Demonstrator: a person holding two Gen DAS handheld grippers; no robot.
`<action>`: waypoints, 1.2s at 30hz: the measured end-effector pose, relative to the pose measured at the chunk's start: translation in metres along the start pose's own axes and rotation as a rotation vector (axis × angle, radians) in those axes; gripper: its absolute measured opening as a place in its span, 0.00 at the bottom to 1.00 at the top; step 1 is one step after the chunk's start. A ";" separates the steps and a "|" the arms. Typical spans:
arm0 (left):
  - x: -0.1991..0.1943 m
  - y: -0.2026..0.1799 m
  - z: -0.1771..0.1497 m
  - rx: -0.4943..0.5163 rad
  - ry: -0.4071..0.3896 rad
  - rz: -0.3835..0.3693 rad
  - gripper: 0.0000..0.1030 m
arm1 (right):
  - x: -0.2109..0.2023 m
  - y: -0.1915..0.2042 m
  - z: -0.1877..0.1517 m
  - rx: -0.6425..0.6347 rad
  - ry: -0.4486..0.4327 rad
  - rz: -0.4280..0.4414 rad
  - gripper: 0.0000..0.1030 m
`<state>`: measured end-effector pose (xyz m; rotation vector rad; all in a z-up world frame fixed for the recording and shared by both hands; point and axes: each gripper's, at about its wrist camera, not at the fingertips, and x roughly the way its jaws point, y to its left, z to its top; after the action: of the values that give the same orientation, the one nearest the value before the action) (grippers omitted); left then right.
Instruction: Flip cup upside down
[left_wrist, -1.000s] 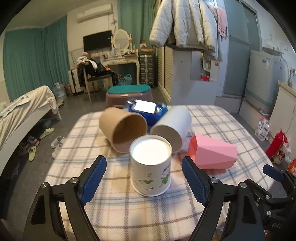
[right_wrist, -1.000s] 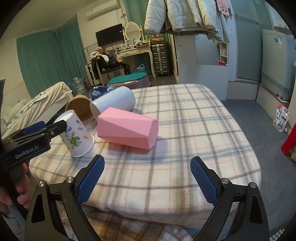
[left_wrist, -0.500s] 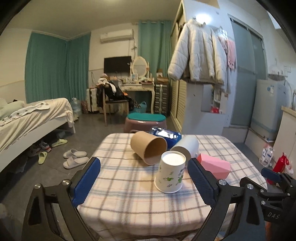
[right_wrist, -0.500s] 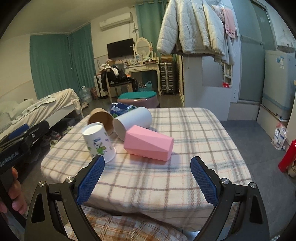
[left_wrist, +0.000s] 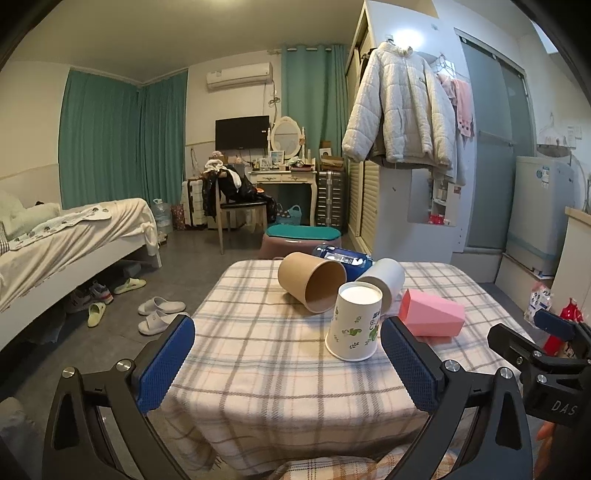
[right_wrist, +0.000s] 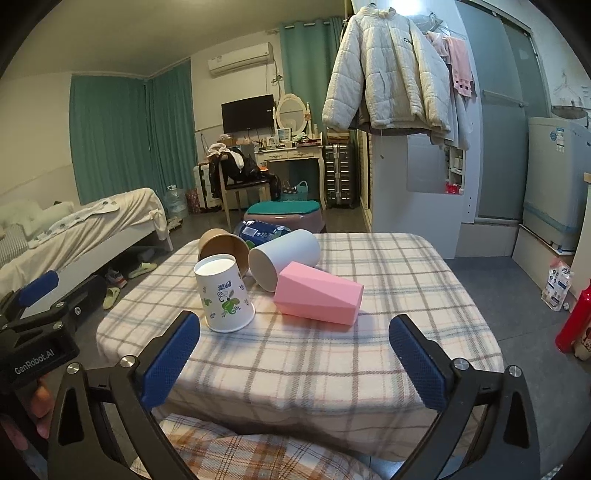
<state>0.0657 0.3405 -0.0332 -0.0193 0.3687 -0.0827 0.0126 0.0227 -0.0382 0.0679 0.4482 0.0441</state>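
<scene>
A white paper cup with green leaf print (left_wrist: 355, 325) (right_wrist: 224, 296) stands upside down, wide rim on the plaid tablecloth (left_wrist: 266, 354). A brown paper cup (left_wrist: 312, 280) (right_wrist: 224, 246), a white cup (left_wrist: 382, 282) (right_wrist: 282, 256) and a pink faceted cup (left_wrist: 432, 317) (right_wrist: 317, 297) lie on their sides behind and right of it. My left gripper (left_wrist: 288, 363) is open and empty, held back off the table's near edge. My right gripper (right_wrist: 295, 356) is open and empty, also back from the table.
A blue packet (left_wrist: 341, 256) lies at the table's far edge. A bed (left_wrist: 66, 236) stands left, slippers (left_wrist: 160, 314) on the floor, a stool (left_wrist: 301, 236) beyond the table, a wardrobe with a hanging jacket (left_wrist: 399, 118) right. A red bottle (right_wrist: 574, 317) stands on the floor at right.
Both grippers have pulled back and up from the table, so the cups look smaller and farther. The printed cup stands where it was. Both grippers stay open.
</scene>
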 end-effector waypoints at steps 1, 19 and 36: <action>-0.001 0.001 0.000 -0.003 0.000 -0.001 1.00 | -0.001 0.000 -0.001 0.000 -0.001 0.001 1.00; -0.001 -0.002 -0.005 0.026 0.001 0.023 1.00 | -0.005 -0.001 -0.003 0.013 -0.002 -0.010 1.00; -0.002 -0.007 -0.006 0.030 0.007 0.033 1.00 | -0.004 -0.002 -0.004 0.015 0.006 -0.008 1.00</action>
<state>0.0614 0.3341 -0.0381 0.0166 0.3746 -0.0552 0.0073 0.0210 -0.0399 0.0804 0.4552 0.0332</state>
